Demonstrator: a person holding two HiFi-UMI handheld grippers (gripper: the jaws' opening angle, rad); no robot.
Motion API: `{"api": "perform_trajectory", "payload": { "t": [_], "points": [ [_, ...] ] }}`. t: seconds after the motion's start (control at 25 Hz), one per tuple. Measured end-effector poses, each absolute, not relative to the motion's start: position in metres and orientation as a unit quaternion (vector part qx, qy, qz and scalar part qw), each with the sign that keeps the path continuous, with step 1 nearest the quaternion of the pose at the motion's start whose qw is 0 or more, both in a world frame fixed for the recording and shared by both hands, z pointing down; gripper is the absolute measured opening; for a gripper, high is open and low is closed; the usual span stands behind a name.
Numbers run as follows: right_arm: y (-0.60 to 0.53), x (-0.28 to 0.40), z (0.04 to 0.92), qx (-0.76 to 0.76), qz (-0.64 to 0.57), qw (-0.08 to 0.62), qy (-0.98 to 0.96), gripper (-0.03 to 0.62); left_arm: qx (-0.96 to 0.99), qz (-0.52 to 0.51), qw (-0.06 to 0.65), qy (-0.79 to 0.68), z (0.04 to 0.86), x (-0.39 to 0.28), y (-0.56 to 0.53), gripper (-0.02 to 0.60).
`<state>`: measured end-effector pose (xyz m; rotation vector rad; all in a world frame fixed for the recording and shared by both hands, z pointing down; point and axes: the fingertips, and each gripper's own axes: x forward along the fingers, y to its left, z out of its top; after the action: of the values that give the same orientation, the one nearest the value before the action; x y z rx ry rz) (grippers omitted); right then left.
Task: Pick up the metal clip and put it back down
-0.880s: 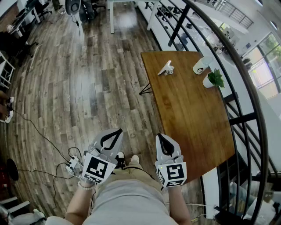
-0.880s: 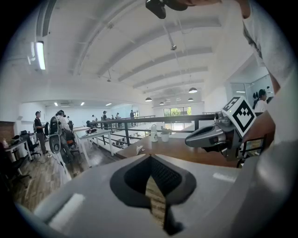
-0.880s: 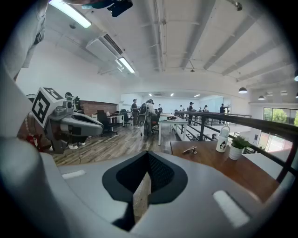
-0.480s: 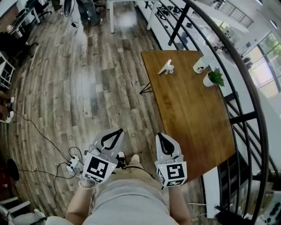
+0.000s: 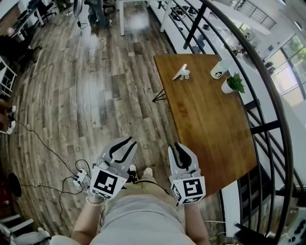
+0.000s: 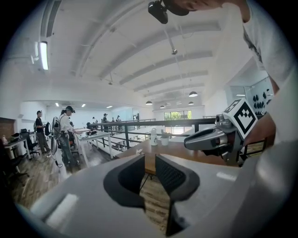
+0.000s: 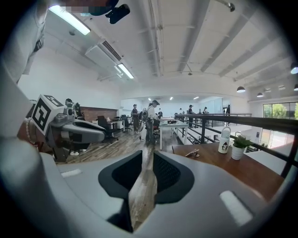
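The metal clip (image 5: 180,73) lies near the far corner of the brown wooden table (image 5: 210,129); it also shows small in the right gripper view (image 7: 192,153). Both grippers hang over the wooden floor, close to the person's body and well short of the clip. My left gripper (image 5: 123,144) is open by a narrow gap with nothing in it, and the table edge shows between its pads (image 6: 168,174). My right gripper (image 5: 179,149) is likewise open a little and empty, with floor visible through the slit between its pads (image 7: 164,173).
A white bottle (image 5: 219,71) and a small potted plant (image 5: 233,85) stand on the table's far right side. A black railing (image 5: 270,103) runs along the table's right. Cables and a power strip (image 5: 78,180) lie on the floor at left. People stand by desks (image 5: 98,12) far ahead.
Both grippers' jaws have parted slightly from nearly closed tips. The hands have stayed where they were. A person has walked into view at the top of the floor.
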<state>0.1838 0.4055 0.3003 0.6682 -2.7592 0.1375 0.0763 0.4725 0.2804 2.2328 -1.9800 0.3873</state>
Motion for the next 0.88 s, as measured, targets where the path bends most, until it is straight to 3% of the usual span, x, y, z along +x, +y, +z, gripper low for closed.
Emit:
{"api": "perform_trajectory", "payload": {
  "t": [0.16, 0.88],
  "points": [
    [0.406, 0.182, 0.298, 0.23, 0.053, 0.149, -0.96, 0.156, 0.746, 0.133, 0.057, -0.65, 0.276, 0.077, 0.47, 0.097],
    [0.413, 0.153, 0.284, 0.253, 0.026, 0.137, -0.957, 0.173, 0.756, 0.122, 0.032, -0.642, 0.265, 0.041, 0.474, 0.097]
  ]
}}
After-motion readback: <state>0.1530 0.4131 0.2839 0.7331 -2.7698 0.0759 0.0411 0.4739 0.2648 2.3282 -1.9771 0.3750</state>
